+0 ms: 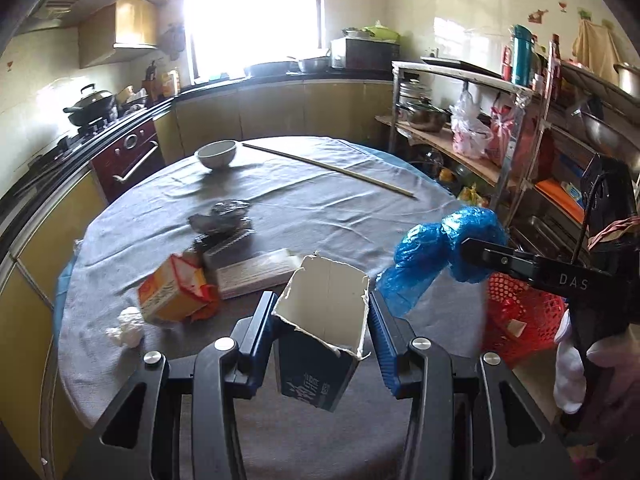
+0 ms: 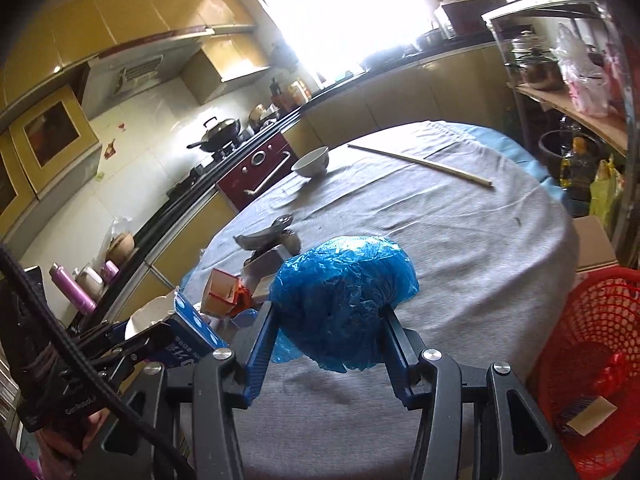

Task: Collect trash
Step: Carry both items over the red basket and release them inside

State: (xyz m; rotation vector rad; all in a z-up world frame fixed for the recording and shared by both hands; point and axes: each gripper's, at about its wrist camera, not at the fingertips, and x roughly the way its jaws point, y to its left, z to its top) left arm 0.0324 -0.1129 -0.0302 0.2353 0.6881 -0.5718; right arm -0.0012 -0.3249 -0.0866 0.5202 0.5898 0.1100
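My left gripper (image 1: 324, 308) is shut on a torn-open blue carton (image 1: 320, 360) with a white inside, held above the round table. The crumpled blue plastic bag (image 2: 340, 300) sits between the pads of my right gripper (image 2: 328, 316), which is shut on it; the left wrist view shows that bag (image 1: 436, 248) to the right of the carton. On the grey cloth lie an orange carton (image 1: 172, 292), a white paper wad (image 1: 126, 328), a flat white box (image 1: 260, 272) and dark crumpled wrappers (image 1: 224, 220). A red mesh basket (image 2: 600, 360) stands off the table's right edge, with scraps in it.
A white bowl (image 1: 216, 154) and a long thin stick (image 1: 328, 168) lie at the far side of the table (image 1: 340, 220). Kitchen counters and a stove (image 1: 92, 120) run along the left and back. A metal shelf rack (image 1: 500, 120) crowded with pots and bags stands at the right.
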